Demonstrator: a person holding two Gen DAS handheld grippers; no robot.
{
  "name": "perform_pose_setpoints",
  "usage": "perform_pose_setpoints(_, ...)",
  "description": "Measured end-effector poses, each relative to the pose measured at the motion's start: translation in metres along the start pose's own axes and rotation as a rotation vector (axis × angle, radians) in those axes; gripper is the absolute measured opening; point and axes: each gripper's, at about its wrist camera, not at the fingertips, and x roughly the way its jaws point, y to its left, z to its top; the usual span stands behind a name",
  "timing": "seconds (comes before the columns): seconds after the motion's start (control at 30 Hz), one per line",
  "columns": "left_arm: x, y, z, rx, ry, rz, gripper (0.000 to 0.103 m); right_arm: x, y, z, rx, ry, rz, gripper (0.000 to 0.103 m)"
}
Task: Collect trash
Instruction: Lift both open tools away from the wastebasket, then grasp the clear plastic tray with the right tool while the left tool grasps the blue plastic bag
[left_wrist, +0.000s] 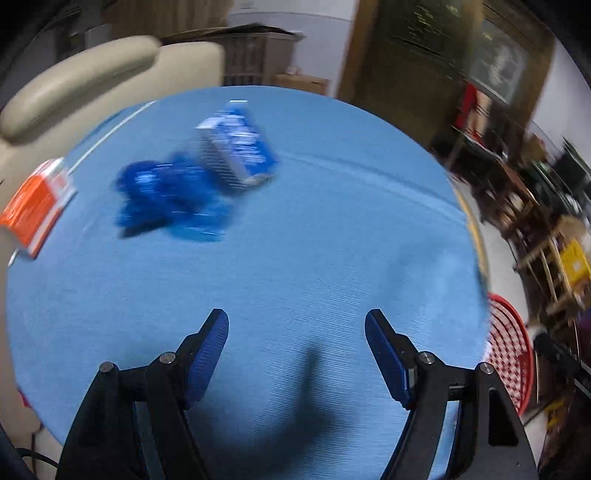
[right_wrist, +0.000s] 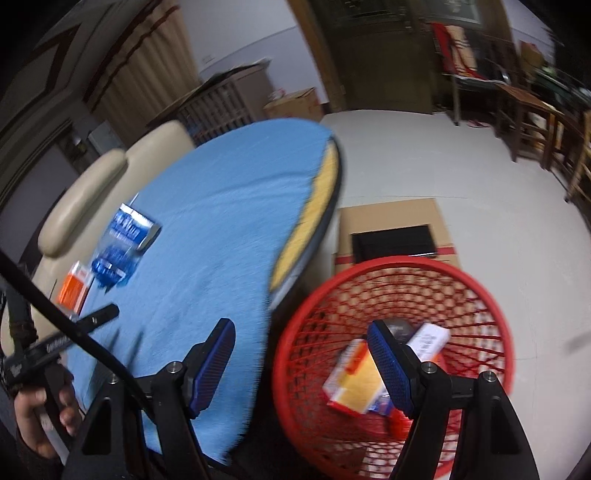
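On the tabletop (left_wrist: 295, 258): blue wrapper (left_wrist: 170, 199), blue box (left_wrist: 236, 147), orange box (left_wrist: 37, 203). My left claw (left_wrist: 295, 332) and right claw (right_wrist: 301, 343) gape wide, empty. Risk: the crumpled wrapper slipping my pads before the red basket (right_wrist: 480, 280).

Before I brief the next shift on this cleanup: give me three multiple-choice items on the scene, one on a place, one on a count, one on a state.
1. Where is the red bin?
A. on the table
B. on the floor beside the table
C. on the sofa

2. How many pieces of trash lie on the blue cloth?
A. one
B. three
C. five

3. The left tool is:
A. open and empty
B. shut on a box
C. shut on a wrapper

Key:
1 B, it stands below the table's edge.
2 B, an orange box, a blue wrapper and a blue carton.
3 A, only cloth shows between its pads.
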Motion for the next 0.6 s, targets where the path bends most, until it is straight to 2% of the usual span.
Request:
perform_pose_setpoints(0.17, 0.004, 0.075, 0.022, -0.106, -0.032, 0.091, 0.077, 0.02, 0.037, -0.002, -0.067, 0.043, 0.024, 0.077)
perform_pose_setpoints(0.33, 0.005, 0.125, 0.042, -0.2, -0.056, 0.104, 0.077, 0.036, 0.06, -0.002, -0.099, 0.075, 0.038, 0.077)
perform_pose_setpoints(0.43, 0.008, 0.134, 0.051, -0.192, -0.07, 0.112, 0.077, 0.046, 0.08, 0.003, -0.129, 0.09, 0.064, 0.077)
perform_pose_setpoints(0.6, 0.024, 0.142, 0.074, -0.131, -0.065, 0.066, 0.079, 0.058, 0.119, 0.009, -0.21, 0.104, 0.115, 0.077)
